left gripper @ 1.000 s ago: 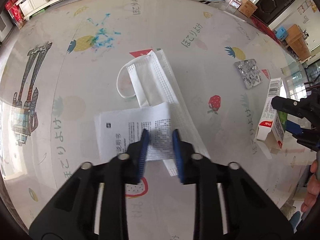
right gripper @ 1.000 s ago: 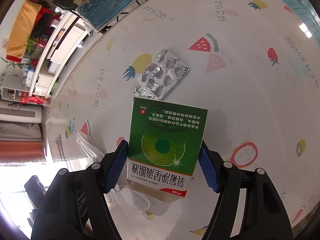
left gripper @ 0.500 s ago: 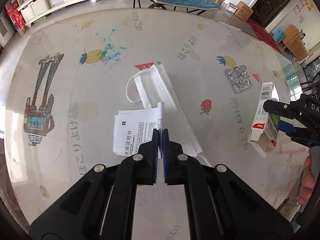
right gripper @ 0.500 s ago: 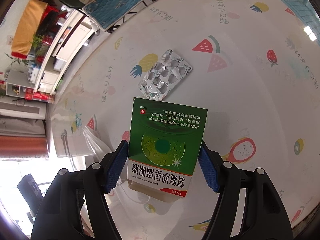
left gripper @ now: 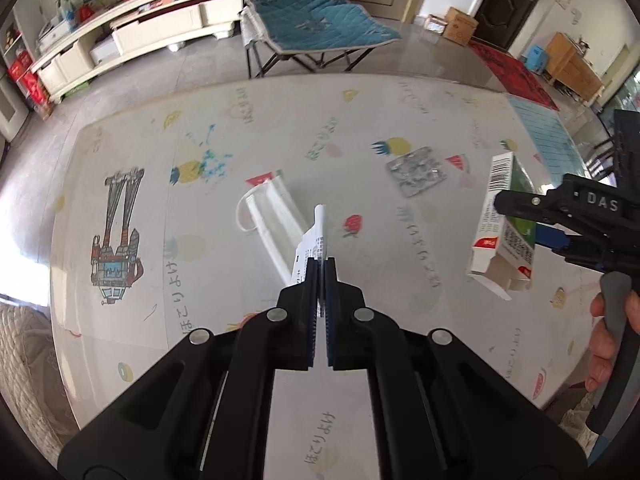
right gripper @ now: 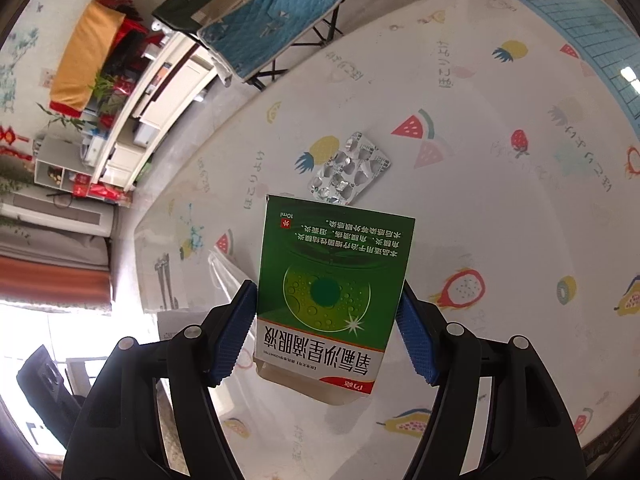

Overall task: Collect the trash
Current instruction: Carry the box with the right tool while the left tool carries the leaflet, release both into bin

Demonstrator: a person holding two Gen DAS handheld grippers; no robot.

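Left gripper clamped on a folded leaflet above the face mask; right gripper gripping a green box above the mat.

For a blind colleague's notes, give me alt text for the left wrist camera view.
The left gripper is shut on a printed paper leaflet, lifted above a fruit-patterned table. A white face mask and foil blister pack lie beyond; at right, the right gripper holds a green-and-white medicine box.

face mask partly behind leaflet
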